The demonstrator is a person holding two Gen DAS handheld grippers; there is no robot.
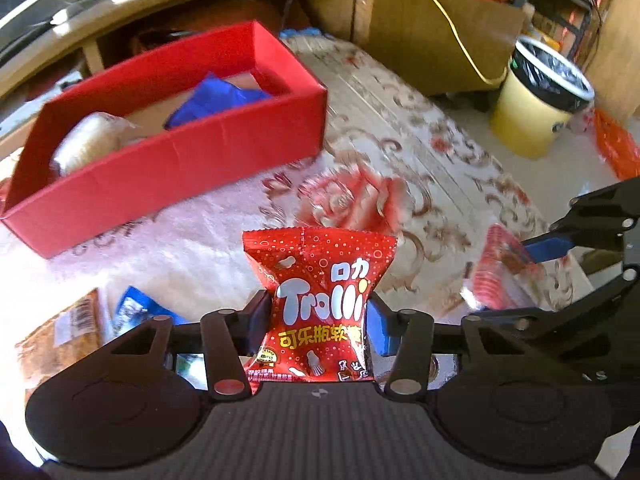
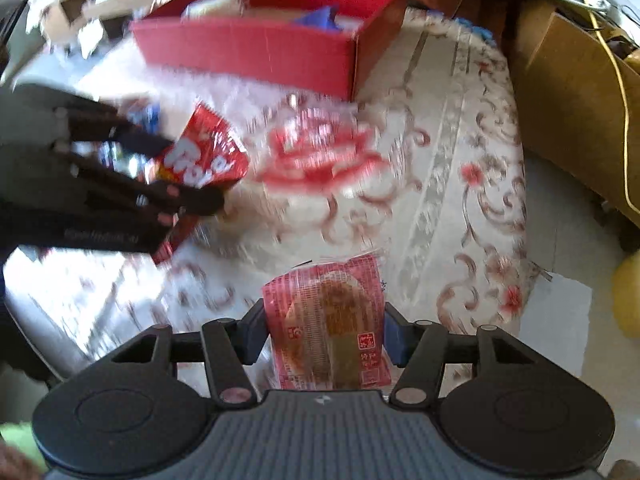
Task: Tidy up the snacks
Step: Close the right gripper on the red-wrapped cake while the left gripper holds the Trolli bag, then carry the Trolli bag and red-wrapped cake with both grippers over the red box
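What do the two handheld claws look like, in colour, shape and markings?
Both look the same. The left claw and the right claw have black linkage bars with silver rivets, two round black discs, a ribbed grey housing with a small white logo, and blue fingertips. No cables or sleeves are visible.

Gummy packet: we see a glossy red Trolli foil bag, white and yellow lettering.
Box: we see a red rectangular cardboard box.
Cloth: we note the cream floral-patterned tablecloth, red-brown scrolls.
Bin: we note a yellow round plastic bin, black liner.
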